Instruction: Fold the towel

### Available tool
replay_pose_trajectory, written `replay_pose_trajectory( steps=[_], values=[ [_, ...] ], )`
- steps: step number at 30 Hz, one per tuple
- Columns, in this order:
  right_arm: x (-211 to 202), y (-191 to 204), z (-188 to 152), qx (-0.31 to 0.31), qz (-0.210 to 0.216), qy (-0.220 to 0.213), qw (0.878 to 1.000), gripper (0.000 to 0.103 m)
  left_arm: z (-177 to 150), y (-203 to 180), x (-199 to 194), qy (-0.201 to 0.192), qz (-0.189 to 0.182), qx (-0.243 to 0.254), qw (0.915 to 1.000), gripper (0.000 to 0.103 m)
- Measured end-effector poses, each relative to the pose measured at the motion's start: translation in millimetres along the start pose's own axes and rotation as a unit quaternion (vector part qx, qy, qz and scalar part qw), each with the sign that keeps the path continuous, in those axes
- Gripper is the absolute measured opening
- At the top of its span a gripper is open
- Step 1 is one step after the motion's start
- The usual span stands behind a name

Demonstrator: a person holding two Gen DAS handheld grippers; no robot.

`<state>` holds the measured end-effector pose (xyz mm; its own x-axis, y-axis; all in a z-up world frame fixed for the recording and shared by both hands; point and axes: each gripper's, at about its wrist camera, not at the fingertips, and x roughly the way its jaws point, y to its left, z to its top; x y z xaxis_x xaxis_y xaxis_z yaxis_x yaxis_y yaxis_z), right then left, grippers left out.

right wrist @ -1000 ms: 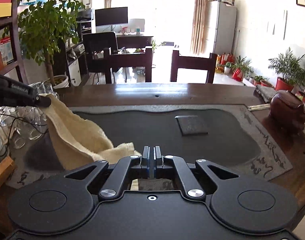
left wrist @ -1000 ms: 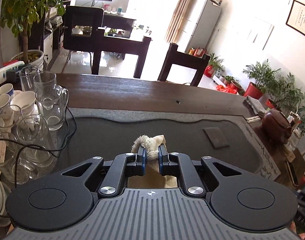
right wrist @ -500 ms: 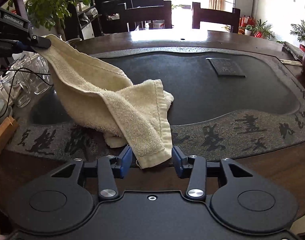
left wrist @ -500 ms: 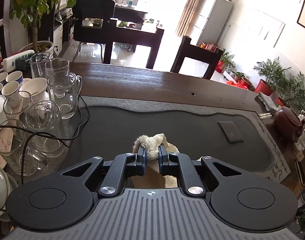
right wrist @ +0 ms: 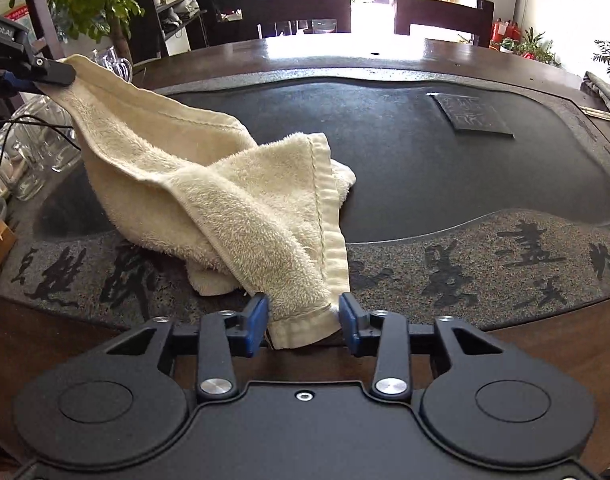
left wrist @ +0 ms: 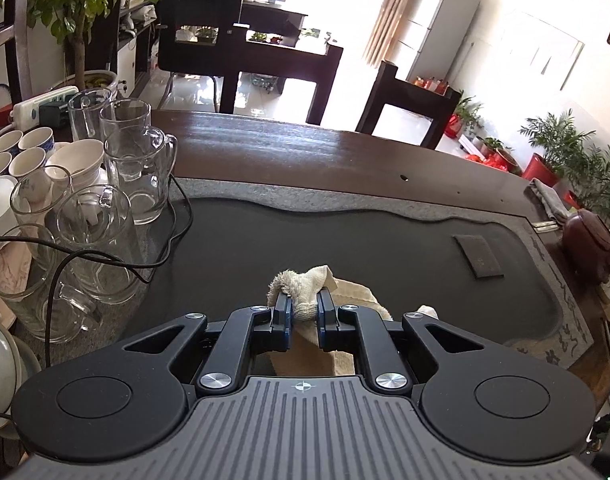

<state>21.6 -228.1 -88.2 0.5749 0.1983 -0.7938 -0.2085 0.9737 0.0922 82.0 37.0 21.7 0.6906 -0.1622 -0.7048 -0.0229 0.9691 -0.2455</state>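
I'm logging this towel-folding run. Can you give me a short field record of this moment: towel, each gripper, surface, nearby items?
towel: cream towel, one corner lifted, the rest slumped on the tray
left gripper: shut on a bunched corner
right gripper: jaws just closing around the near hem corner, pads not yet pressing
surface: dark stone tray on a wooden table
nearby: glass jugs at left, slate coaster

I see the towel (right wrist: pixel 225 184) draped on the table's (right wrist: pixel 505 344) stone tray (right wrist: pixel 465 184), glasses (left wrist: pixel 117 184) left, teapot (left wrist: pixel 589 240) far right.
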Motion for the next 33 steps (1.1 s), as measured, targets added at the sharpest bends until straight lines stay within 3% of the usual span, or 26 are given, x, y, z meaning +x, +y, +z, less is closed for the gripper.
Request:
replay_pose_trajectory(
  steps=[2,6,13,20,33],
  values=[
    [0.8,-0.1,-1.2,-0.001,-0.002,-0.001,1.000,0.027,-0.1,1.3,0.8,0.001,0.003,-0.001,1.0000,0.012],
    [-0.2,2.7,-1.6,-0.008,-0.010,-0.005,1.000,0.008,-1.8,4.7,3.1,0.003,0.009,-0.005,0.9999,0.012],
    [-26.6,13.4,3.2,-0.051,-0.062,-0.062,0.995,0.006,1.1,4.4,-1.1,-0.010,0.014,-0.014,0.9998,0.012],
    [-72.9,4.5,37.5,-0.050,-0.092,-0.125,0.987,0.006,15.3,-7.0,-9.8,-0.026,0.001,-0.010,0.9996,0.012],
    [-129.6,-14.3,104.0,-0.066,-0.146,-0.222,0.962,0.006,81.4,-48.0,-37.6,-0.090,-0.034,0.004,0.9953,0.012]
  ],
)
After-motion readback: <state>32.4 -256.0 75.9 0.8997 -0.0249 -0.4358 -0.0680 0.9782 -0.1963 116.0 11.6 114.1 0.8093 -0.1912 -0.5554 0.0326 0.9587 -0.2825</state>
